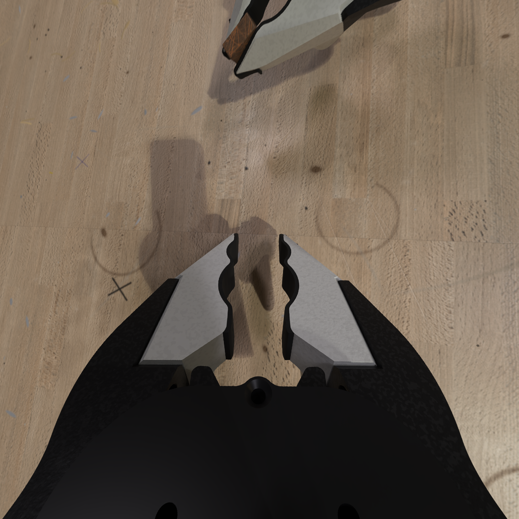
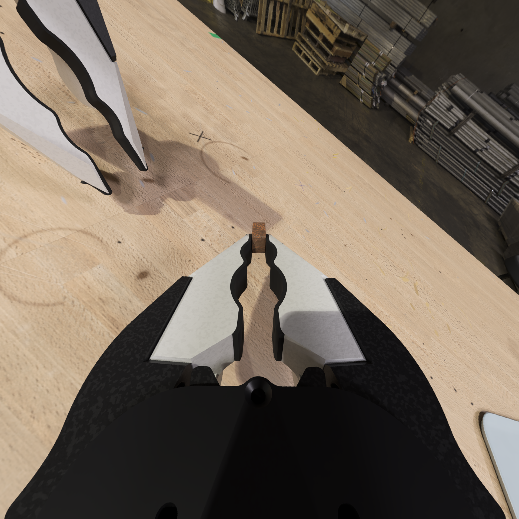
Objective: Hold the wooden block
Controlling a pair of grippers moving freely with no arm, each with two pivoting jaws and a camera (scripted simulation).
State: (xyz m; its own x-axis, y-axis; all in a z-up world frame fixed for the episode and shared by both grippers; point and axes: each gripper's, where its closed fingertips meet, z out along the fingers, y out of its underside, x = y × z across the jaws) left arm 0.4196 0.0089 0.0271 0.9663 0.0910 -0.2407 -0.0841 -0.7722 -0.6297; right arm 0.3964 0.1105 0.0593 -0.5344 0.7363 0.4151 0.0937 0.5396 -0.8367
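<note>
Behind the pale wood table [image 2: 323, 157], stacked pallets [image 2: 314, 33] and bundled metal pipes [image 2: 463, 126] on a dark floor. On the table, ring stains, pen crosses, soft shadows. Right tongs [image 2: 258, 238] clenched on the block [image 2: 258, 237], pinched at the very fingertips, small, reddish-brown, its end poking just past them, held above the table. Same grip seen from the left wrist view: block [image 1: 238, 39] between the white fingers of the right tongs [image 1: 247, 56], near the top edge. Left tongs [image 1: 258, 238] released, jaws parted with nothing between, tips low over the table, well apart from the block. White flat thing [image 2: 502, 455] at the lower right edge.
</note>
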